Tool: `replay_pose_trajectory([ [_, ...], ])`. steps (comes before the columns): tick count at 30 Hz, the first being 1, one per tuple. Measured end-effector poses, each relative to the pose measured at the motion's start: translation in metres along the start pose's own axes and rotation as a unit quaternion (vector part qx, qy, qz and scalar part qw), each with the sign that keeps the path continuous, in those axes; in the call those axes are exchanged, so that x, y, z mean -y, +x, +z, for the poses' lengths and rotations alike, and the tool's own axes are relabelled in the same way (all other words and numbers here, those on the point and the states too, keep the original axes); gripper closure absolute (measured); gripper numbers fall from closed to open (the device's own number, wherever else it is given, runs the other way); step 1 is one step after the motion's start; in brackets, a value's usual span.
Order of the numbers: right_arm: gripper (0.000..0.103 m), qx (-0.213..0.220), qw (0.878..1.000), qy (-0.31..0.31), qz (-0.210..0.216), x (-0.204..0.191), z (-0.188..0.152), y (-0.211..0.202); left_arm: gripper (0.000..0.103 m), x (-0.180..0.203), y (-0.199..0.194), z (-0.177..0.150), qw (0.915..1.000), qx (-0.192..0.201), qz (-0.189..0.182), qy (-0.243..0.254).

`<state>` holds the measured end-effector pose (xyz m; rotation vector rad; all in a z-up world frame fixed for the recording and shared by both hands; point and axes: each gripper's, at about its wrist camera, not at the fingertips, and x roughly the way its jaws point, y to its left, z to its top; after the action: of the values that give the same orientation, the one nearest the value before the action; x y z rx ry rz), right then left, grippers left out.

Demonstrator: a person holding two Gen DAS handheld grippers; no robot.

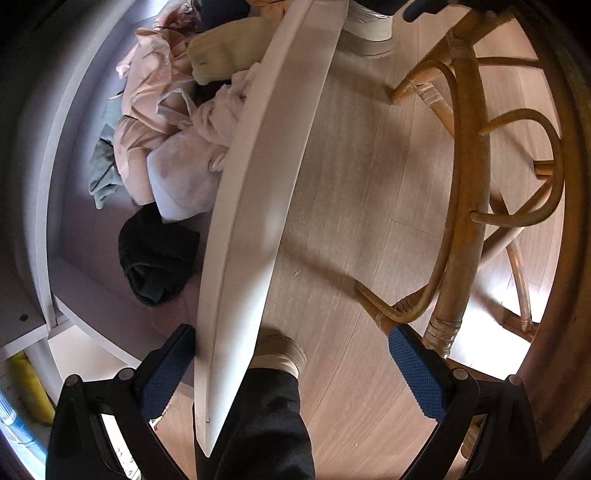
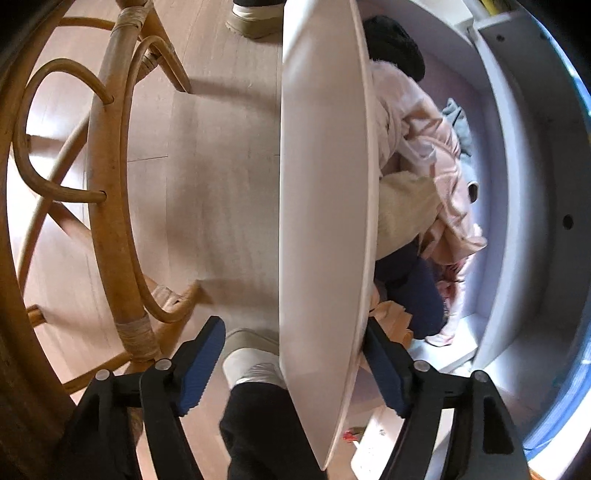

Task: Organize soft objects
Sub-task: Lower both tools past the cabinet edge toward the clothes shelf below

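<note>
A white drawer holds a heap of soft clothes: a pink garment [image 1: 147, 110] [image 2: 436, 155], a cream piece [image 1: 225, 48] [image 2: 402, 210], a black piece [image 1: 155, 258] [image 2: 395, 48], a grey-green one [image 1: 103, 166] [image 2: 458, 118] and a navy one [image 2: 413, 288]. The drawer's white front panel [image 1: 258, 184] [image 2: 325, 184] runs up the middle of both views. My left gripper [image 1: 291, 369] points down, open, straddling the panel's top edge; its left pad is close to the panel and the right pad is well clear. My right gripper [image 2: 291, 365] also stands open astride the panel, holding nothing.
A rattan chair [image 1: 465, 184] [image 2: 110, 184] stands on the wooden floor [image 1: 351, 184] just outside the drawer. The person's pale shoes [image 1: 369, 33] [image 2: 247, 362] and a black trouser leg [image 1: 266, 424] are below the grippers. White cabinet walls [image 2: 517, 184] frame the drawer.
</note>
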<state>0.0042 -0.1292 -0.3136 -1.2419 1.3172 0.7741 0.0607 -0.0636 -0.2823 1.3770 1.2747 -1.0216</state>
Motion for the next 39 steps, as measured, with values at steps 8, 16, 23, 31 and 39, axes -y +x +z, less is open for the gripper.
replay_pose_trajectory([
  [8, 0.031, -0.009, 0.999, 0.030, -0.021, 0.020, -0.009, 0.010, 0.000, -0.010, 0.009, 0.002, 0.9996, 0.008, -0.006, -0.028],
  [16, 0.033, -0.060, 0.998, 0.011, 0.018, 0.009, -0.025, 0.029, 0.000, -0.009, 0.015, -0.004, 0.9986, -0.012, -0.036, -0.036],
  [23, 0.038, -0.079, 0.996, 0.008, 0.031, 0.002, -0.032, 0.033, 0.002, 0.006, 0.016, -0.010, 0.9986, -0.029, -0.043, -0.013],
  [31, 0.038, -0.011, 0.995, 0.081, 0.062, 0.032, -0.044, -0.002, 0.001, -0.002, 0.013, -0.017, 0.9970, -0.014, -0.066, -0.037],
  [39, 0.038, 0.077, 0.972, 0.209, 0.069, 0.082, -0.059, -0.039, 0.001, -0.028, -0.033, -0.019, 0.9862, 0.079, -0.109, -0.096],
])
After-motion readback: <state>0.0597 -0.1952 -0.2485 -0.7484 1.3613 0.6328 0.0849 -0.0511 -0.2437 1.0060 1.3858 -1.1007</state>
